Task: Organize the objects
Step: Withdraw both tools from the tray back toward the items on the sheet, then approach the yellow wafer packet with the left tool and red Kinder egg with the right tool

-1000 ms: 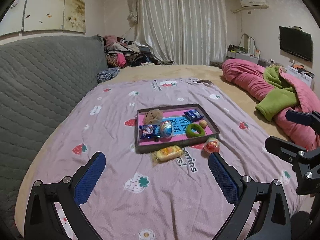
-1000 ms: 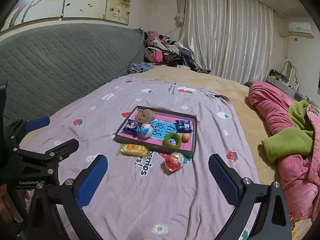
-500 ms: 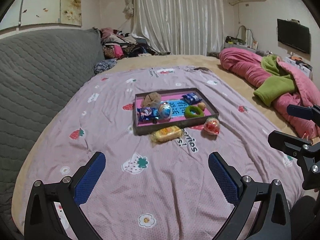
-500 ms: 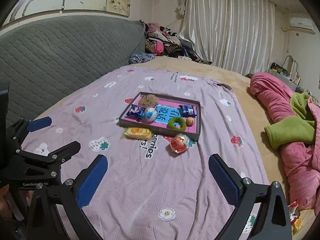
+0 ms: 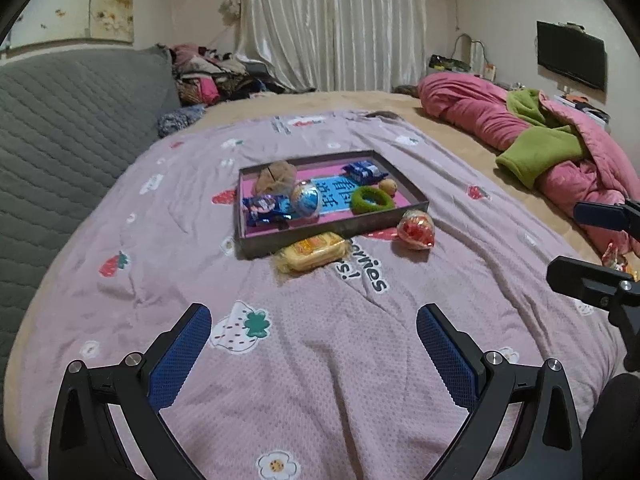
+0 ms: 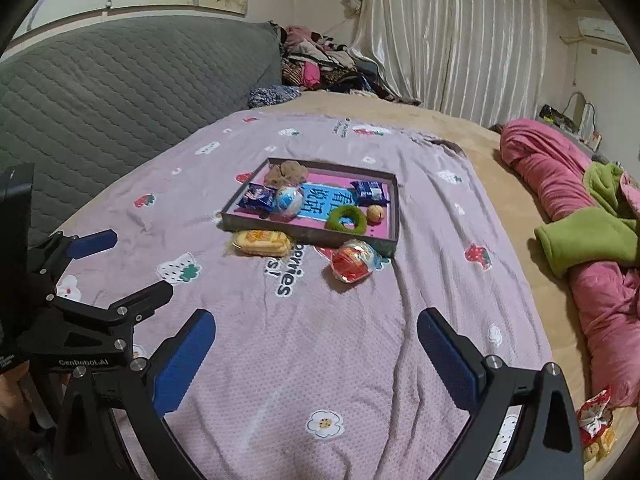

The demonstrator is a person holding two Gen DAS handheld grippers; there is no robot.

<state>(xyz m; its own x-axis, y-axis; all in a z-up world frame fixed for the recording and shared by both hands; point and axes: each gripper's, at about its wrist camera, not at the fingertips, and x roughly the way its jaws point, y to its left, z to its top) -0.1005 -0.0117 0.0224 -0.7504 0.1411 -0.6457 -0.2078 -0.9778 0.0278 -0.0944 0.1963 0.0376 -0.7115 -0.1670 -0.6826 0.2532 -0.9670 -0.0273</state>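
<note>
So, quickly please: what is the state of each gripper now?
Left gripper: open, holding nothing, above the pink bedspread.
Right gripper: open, holding nothing.

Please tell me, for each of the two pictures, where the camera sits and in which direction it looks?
Left wrist view: sits on the left hand-held gripper, open, looking forward over the bed at the tray; the right hand-held gripper shows at the right edge.
Right wrist view: sits on the right hand-held gripper, open, facing the same tray from further right; the left hand-held gripper shows at the left edge.
Shared: tray, yellow packet, red packet, pink blanket.
</note>
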